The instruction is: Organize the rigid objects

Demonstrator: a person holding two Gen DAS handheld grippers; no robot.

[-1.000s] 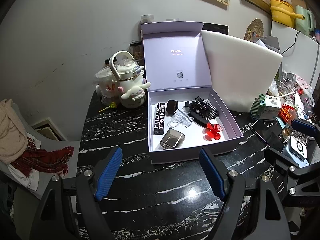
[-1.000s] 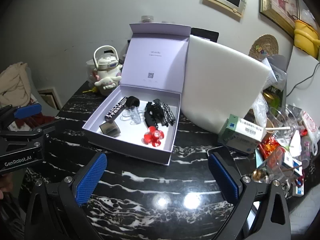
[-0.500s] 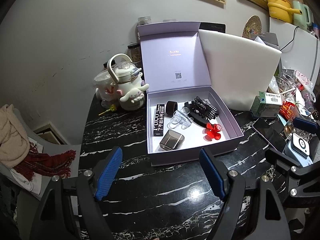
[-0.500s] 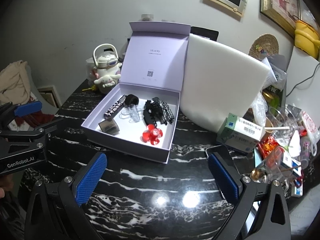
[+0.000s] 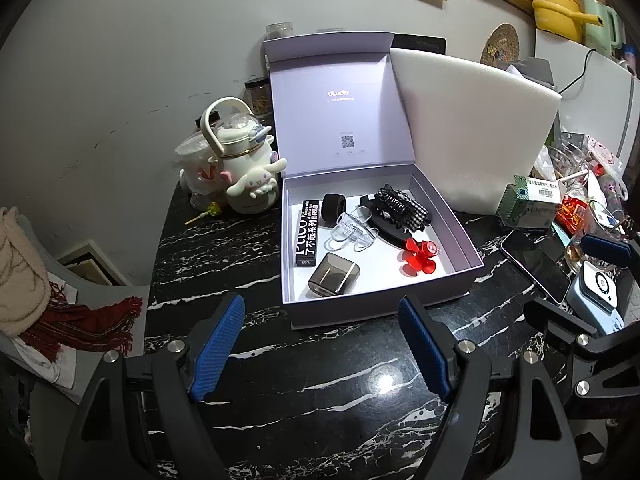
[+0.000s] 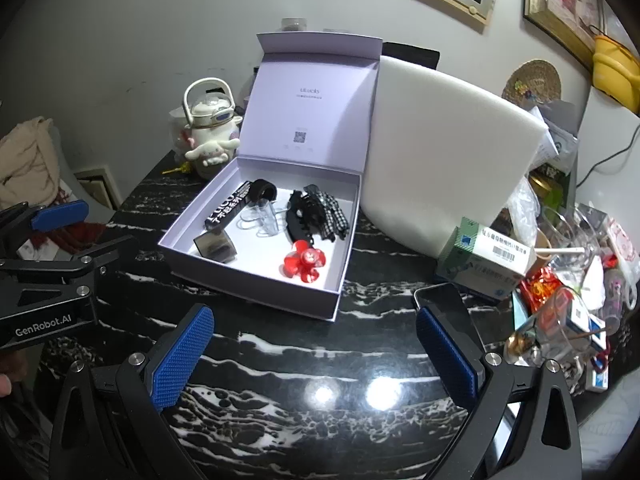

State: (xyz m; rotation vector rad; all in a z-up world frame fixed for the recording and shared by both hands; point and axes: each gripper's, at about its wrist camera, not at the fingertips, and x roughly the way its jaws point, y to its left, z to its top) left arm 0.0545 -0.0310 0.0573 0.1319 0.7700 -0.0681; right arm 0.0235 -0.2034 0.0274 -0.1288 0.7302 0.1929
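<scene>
The left gripper points forward and downward, its blue-padded fingers spread wide with nothing between them. The right gripper tilts down likewise, its blue fingers parted and empty. In the right wrist view, the left gripper lies at nine o'clock.

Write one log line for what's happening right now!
left gripper: open, empty | right gripper: open, empty | lilac cardboard box: lid up, red plastic clip inside

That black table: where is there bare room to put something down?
Bare table lies between the box and both tongs, and left of the box by the kettle. The right side, past the phone, is crowded.
</scene>
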